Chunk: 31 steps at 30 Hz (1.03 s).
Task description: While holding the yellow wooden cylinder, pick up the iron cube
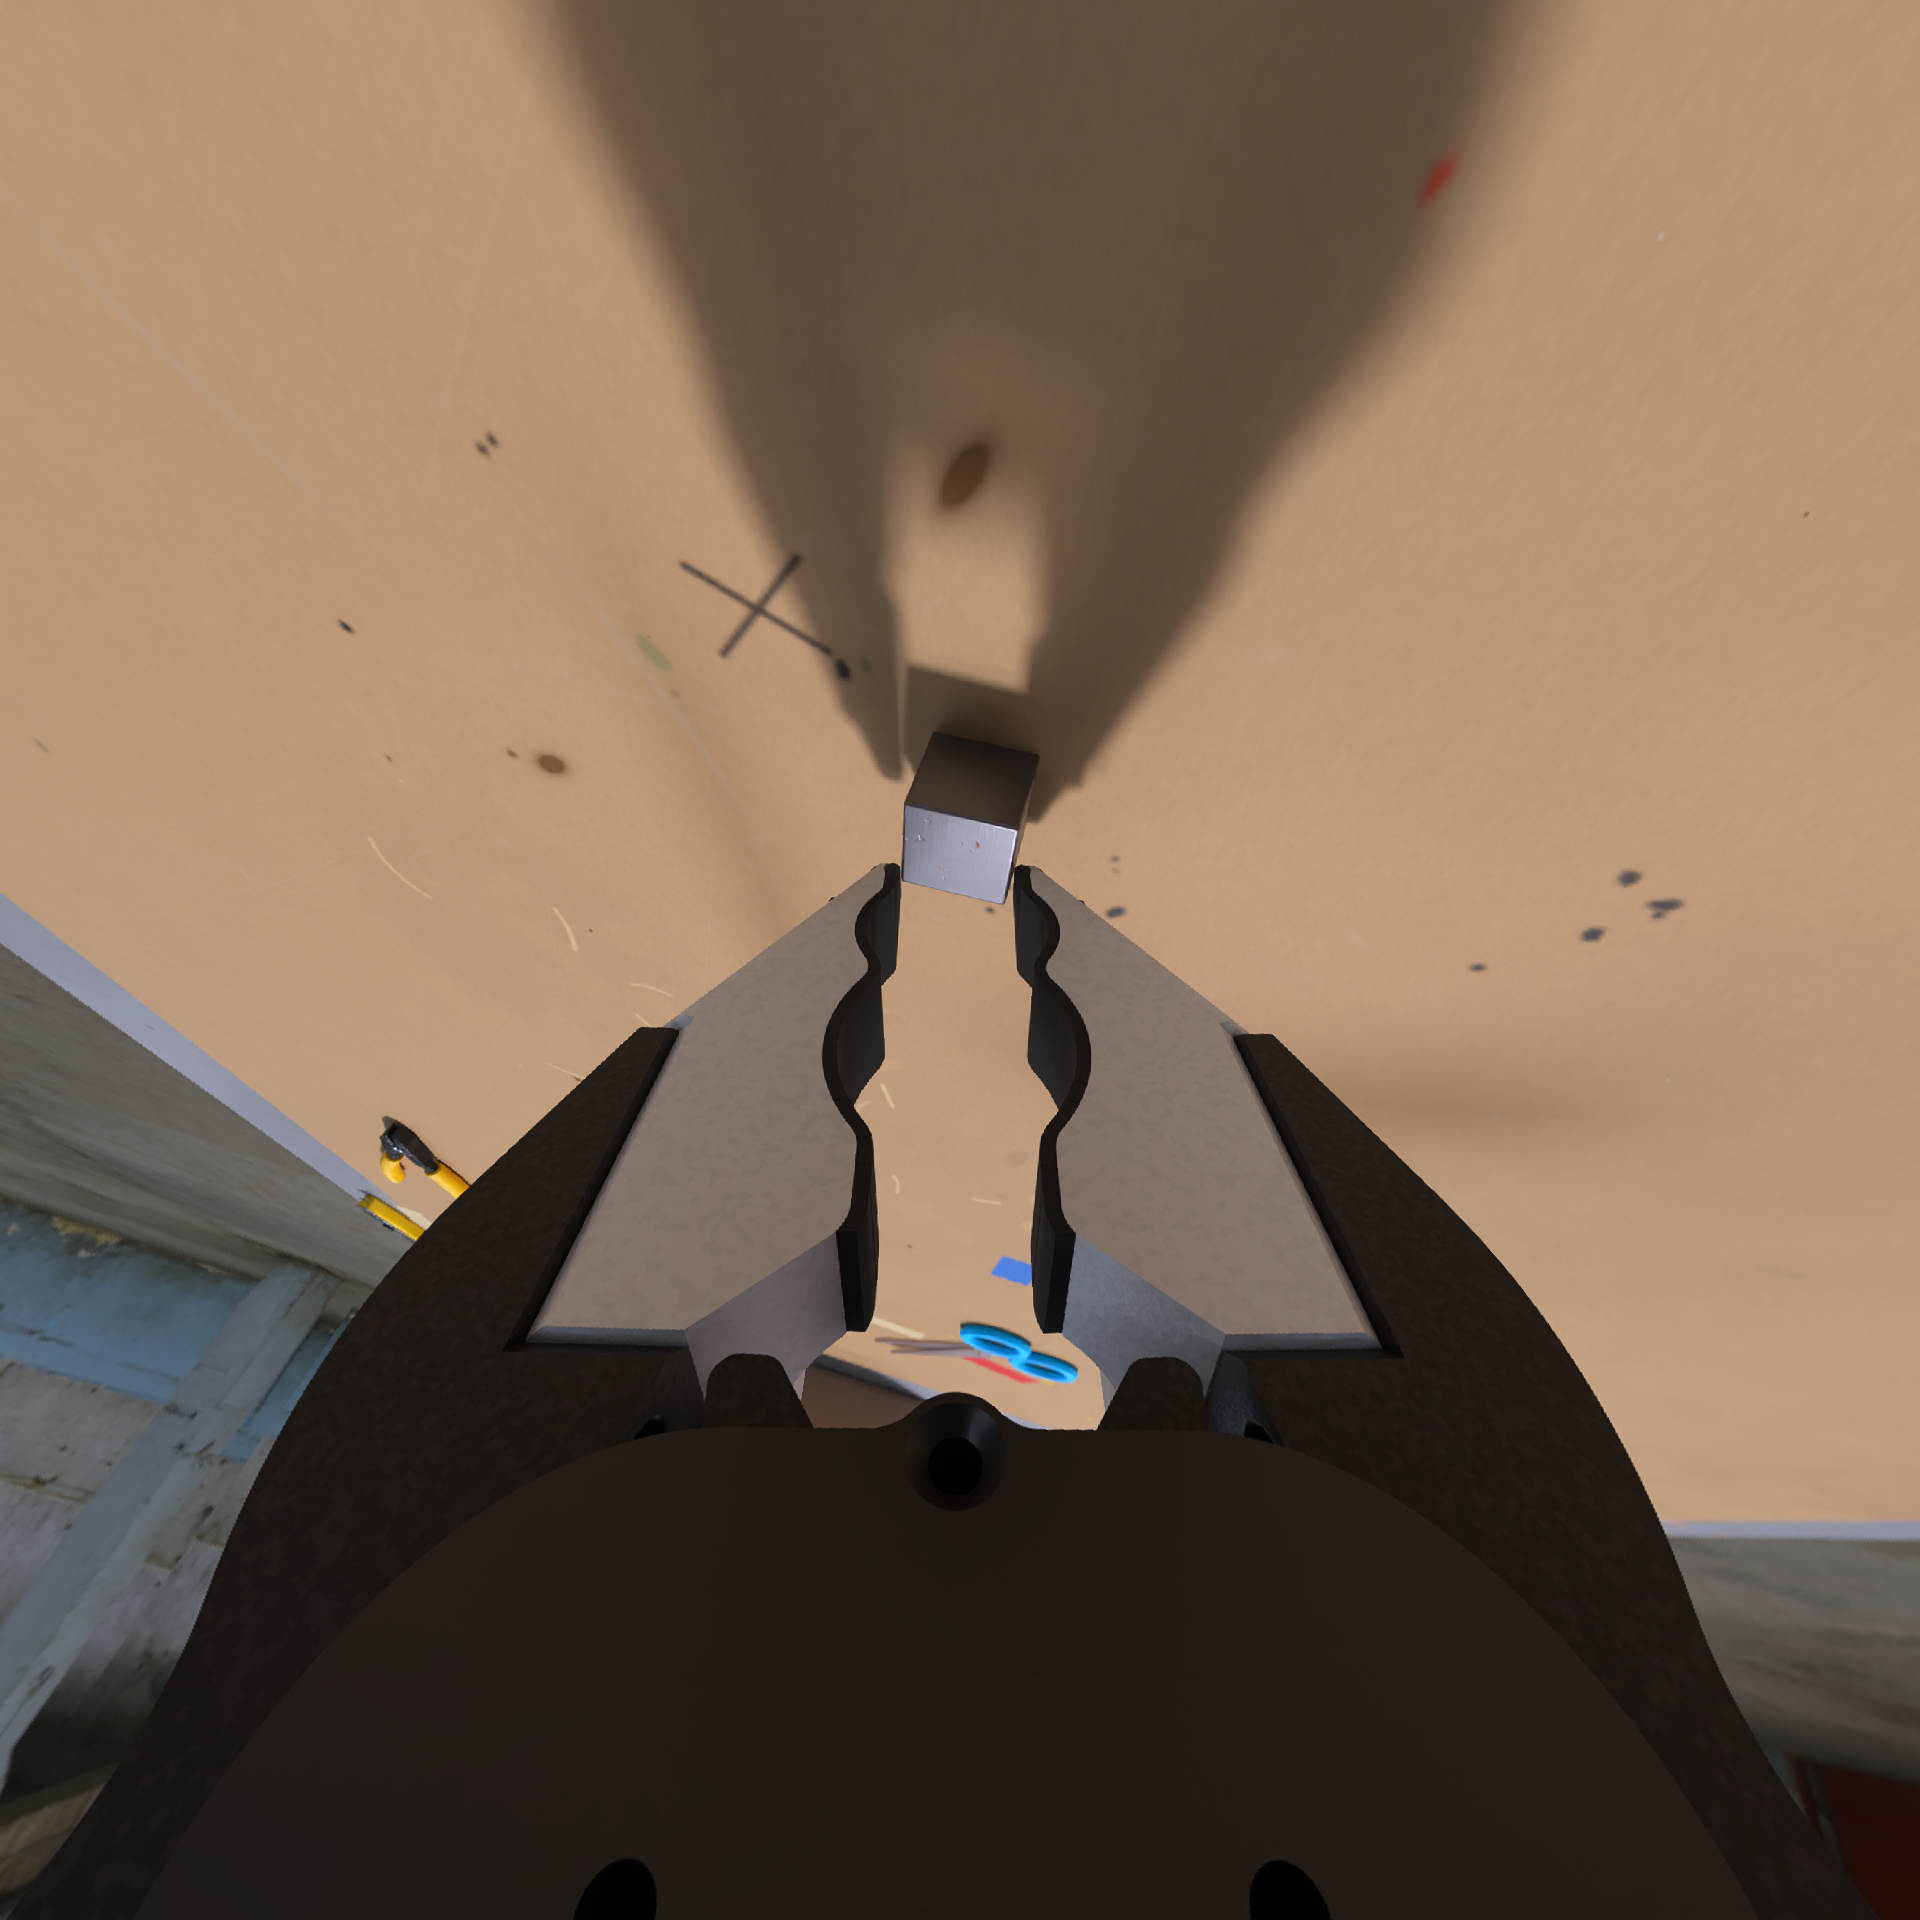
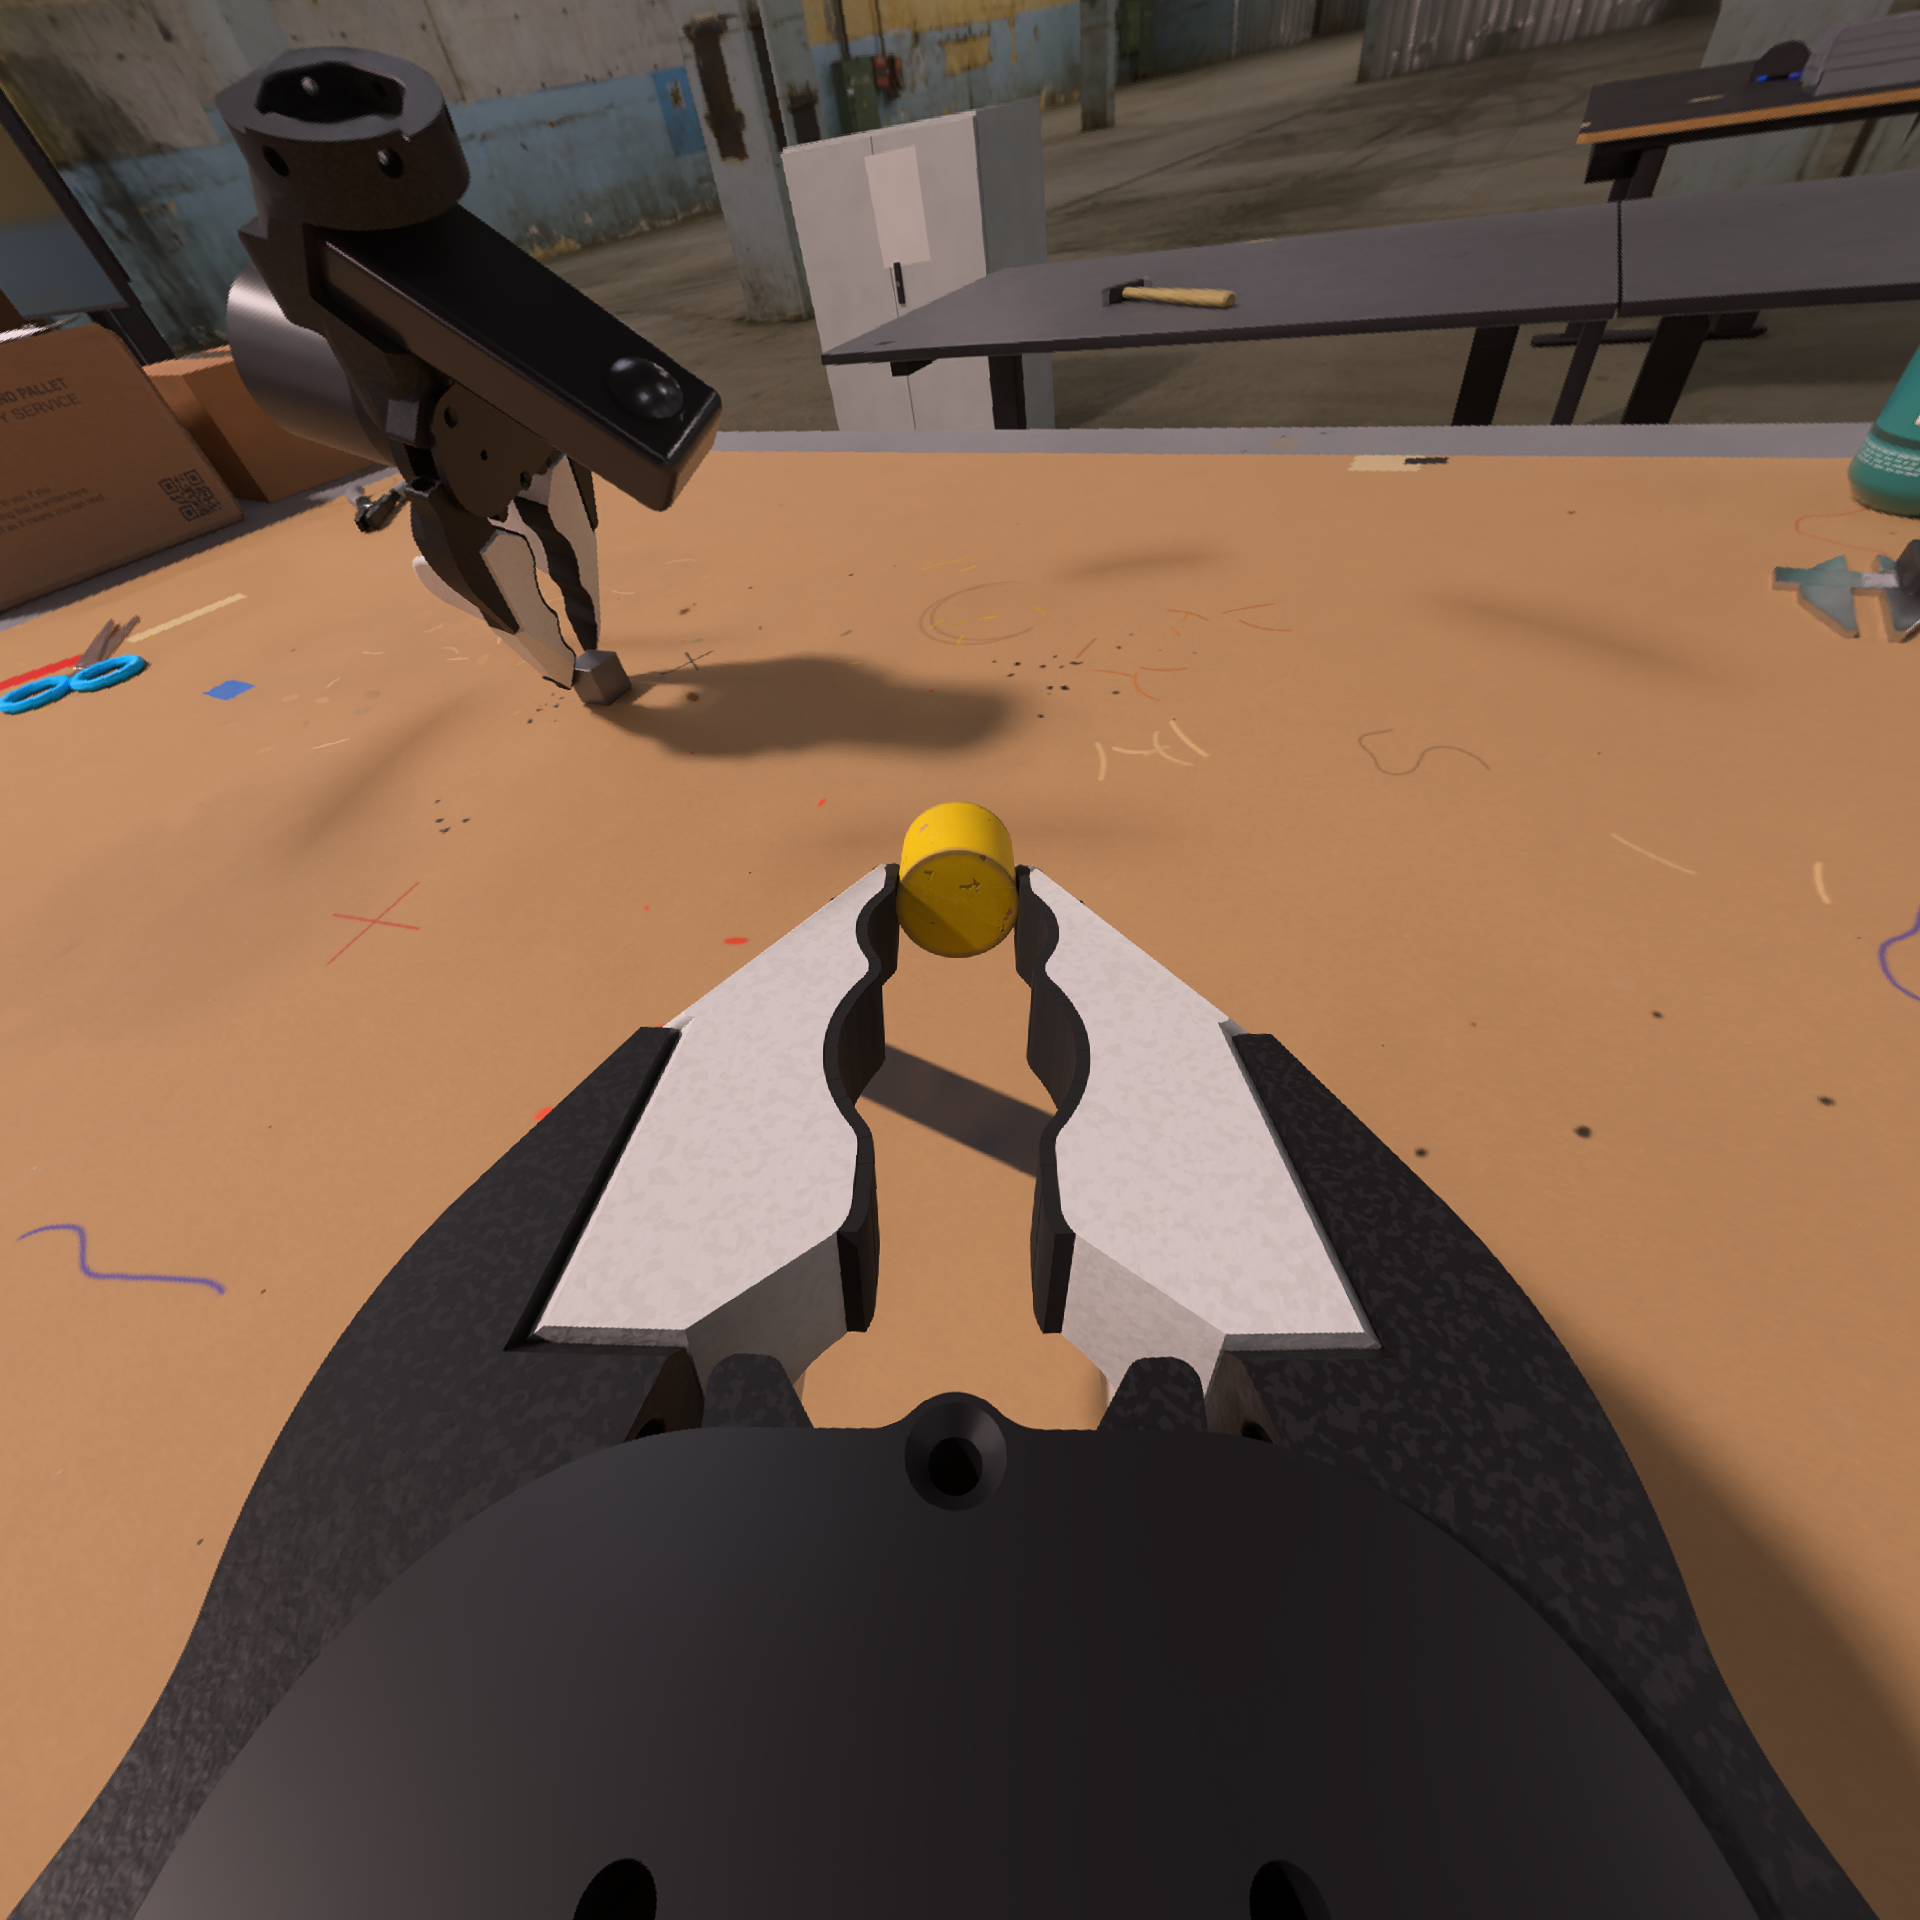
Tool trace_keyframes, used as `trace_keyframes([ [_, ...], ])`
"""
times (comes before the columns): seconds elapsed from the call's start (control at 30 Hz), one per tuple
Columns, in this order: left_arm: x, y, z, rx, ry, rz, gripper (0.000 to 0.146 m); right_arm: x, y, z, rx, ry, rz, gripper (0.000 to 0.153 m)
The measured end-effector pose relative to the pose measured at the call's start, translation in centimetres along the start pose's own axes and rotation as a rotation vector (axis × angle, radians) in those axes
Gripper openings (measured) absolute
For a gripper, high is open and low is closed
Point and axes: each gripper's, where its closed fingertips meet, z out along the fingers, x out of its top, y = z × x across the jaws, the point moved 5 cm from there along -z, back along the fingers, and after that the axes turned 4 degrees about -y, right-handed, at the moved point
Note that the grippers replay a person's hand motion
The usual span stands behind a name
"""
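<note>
Iron cube [image 1: 968, 818] just beyond the spread left hand-held gripper [image 1: 956, 883], yellow wooden cylinder [image 2: 956, 881] pinched in the right [image 2: 956, 883].

The yellow wooden cylinder [image 2: 956, 881] is gripped between the tips of the right tongs [image 2: 956, 883], above the desk [image 2: 1351, 1039]. Toward the far left corner, the iron cube [image 2: 601, 675] is met by the left tongs [image 2: 571, 665].

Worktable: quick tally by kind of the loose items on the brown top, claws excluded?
Cube: 1
Cylinder: 1
Scissors: 1
Teal bottle: 1
Clamp: 1
Grey object at the right edge, kind unclear: 1
Total: 6
</note>
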Motion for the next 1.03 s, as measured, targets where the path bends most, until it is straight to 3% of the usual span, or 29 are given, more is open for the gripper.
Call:
trace_keyframes([
  [0.13, 0.3, 0.3, -1.0, -0.017, 0.132, -0.026, 0.022, -0.1, -0.2, 0.2, 0.056, -0.006, 0.015, 0.021],
  [0.3, 0.6, 3.3, -5.5, -0.021, 0.586, 0.167, 0.022, 0.3, -1.0, 0.8, 0.256, 0.001, 0.051, 0.021],
  [0.43, 1.3, 5.8, -8.5, -0.059, 0.762, 0.250, 0.022, 1.8, -2.1, 2.7, 0.440, -0.016, 0.062, 0.021],
  [0.57, 2.3, 7.7, -9.9, -0.051, 0.795, 0.360, 0.022, 2.9, -4.4, 4.8, 0.526, -0.097, -0.006, 0.021],
  [0.8, 3.5, 10.1, -11.4, -0.066, 0.791, 0.505, 0.022, 3.7, -7.0, 6.4, 0.557, -0.183, -0.149, 0.021],
  [1.03, 3.9, 11.0, -12.4, -0.022, 0.744, 0.565, 0.022, 3.3, -6.9, 6.8, 0.553, -0.198, -0.147, 0.021],
])
